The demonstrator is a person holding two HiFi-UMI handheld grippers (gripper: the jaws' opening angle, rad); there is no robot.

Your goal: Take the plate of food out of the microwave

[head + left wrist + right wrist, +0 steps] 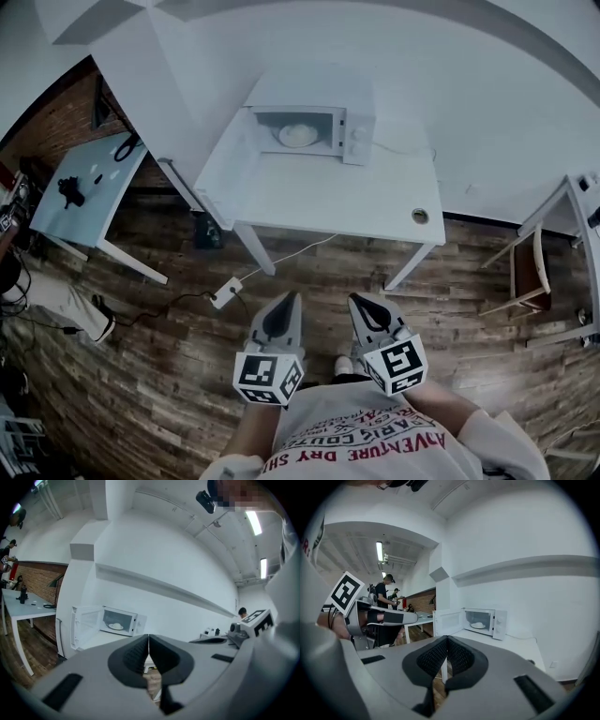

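A white microwave [319,120] stands at the back of a white table [328,202] with its door [228,159] swung open to the left. Inside it rests a plate of pale food [298,135], also seen in the left gripper view as the plate [115,626] and in the right gripper view as the plate [478,625]. My left gripper [286,302] and right gripper [359,304] hang side by side over the wooden floor, well short of the table. Both are shut with nothing between the jaws, which meet at the left gripper [148,641] and the right gripper [446,644].
A small round object [420,216] lies near the table's front right corner. A light blue table [84,192] with dark items stands at the left. A power strip [225,292] and its cables lie on the floor. A chair [530,272] stands at the right. People stand in the background [383,592].
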